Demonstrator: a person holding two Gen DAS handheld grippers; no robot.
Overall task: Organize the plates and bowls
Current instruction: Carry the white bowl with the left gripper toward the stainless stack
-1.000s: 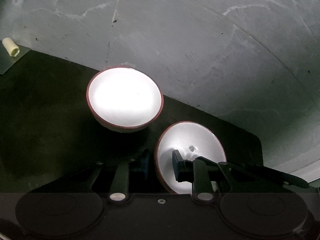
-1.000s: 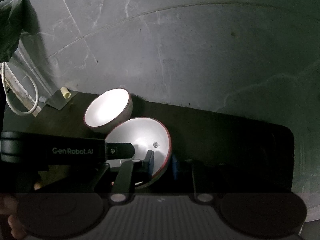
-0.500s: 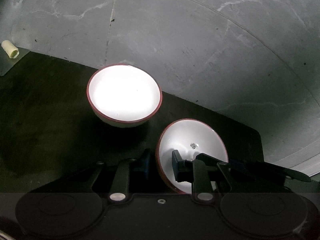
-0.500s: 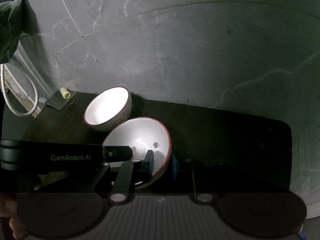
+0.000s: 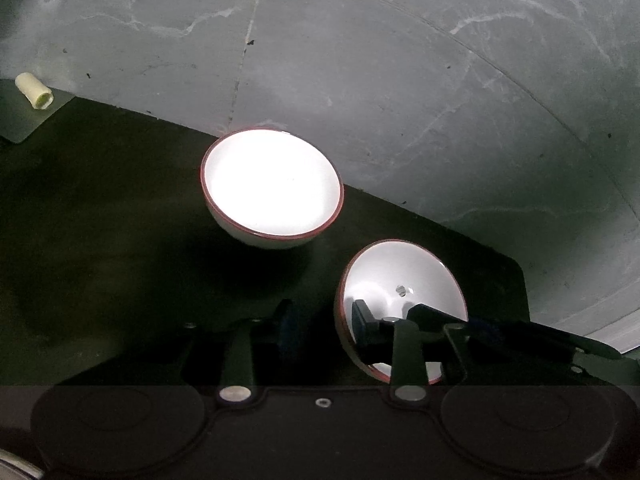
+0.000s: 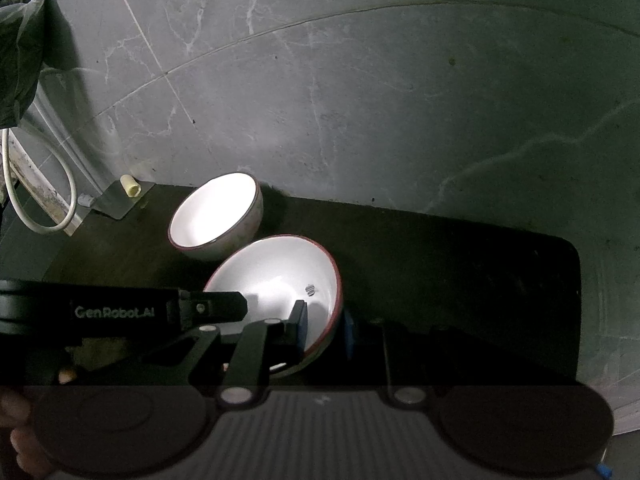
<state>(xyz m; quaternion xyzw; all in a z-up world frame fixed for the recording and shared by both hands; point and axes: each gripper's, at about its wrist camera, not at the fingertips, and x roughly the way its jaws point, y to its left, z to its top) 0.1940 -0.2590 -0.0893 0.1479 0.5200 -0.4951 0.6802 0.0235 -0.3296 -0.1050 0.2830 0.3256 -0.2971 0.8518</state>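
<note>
Two white bowls with red rims are over a dark table. The far bowl point(image 5: 272, 188) point(image 6: 216, 216) stands upright near the table's back edge. The near bowl point(image 5: 404, 276) point(image 6: 280, 272) is tilted and held by both grippers. My left gripper point(image 5: 324, 324) is shut on its left rim, one finger inside the bowl. My right gripper point(image 6: 324, 324) is shut on its right rim, one finger inside. The left gripper's arm point(image 6: 120, 312) crosses the right wrist view.
A dark table point(image 5: 100, 220) point(image 6: 440, 264) sits on a grey tiled floor point(image 5: 400, 80). A small cream tube point(image 5: 34, 90) point(image 6: 131, 186) lies on a grey plate at the table's far left corner. A white cable point(image 6: 40, 200) and a bag point(image 6: 20, 48) lie left.
The far bowl has settled from a tilt to upright. The held bowl and both grippers have shifted only slightly.
</note>
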